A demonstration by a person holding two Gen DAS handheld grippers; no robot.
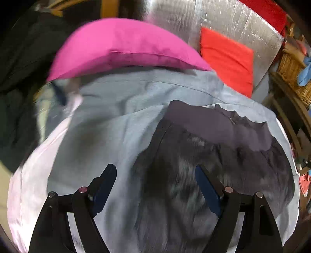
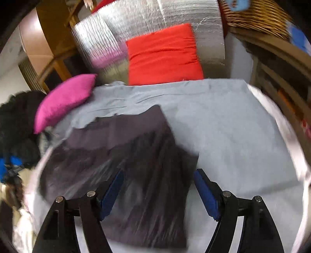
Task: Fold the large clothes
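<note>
A dark grey garment (image 1: 204, 155) with a plain purple-grey band and a small zip at its far end lies flat on a pale blue sheet (image 1: 108, 124). It also shows in the right wrist view (image 2: 136, 159), folded into a rough rectangle. My left gripper (image 1: 155, 175) is open and empty above the garment's left edge. My right gripper (image 2: 158, 180) is open and empty above the garment's right edge. Both views are motion-blurred.
A pink pillow (image 1: 120, 48) and a red cushion (image 2: 163, 56) lie at the far end of the sheet (image 2: 233, 126), against a silver foil panel (image 2: 184, 15). A wicker basket (image 1: 291, 70) stands on wooden shelves at the right. Dark clothes (image 2: 15, 124) are piled at the left.
</note>
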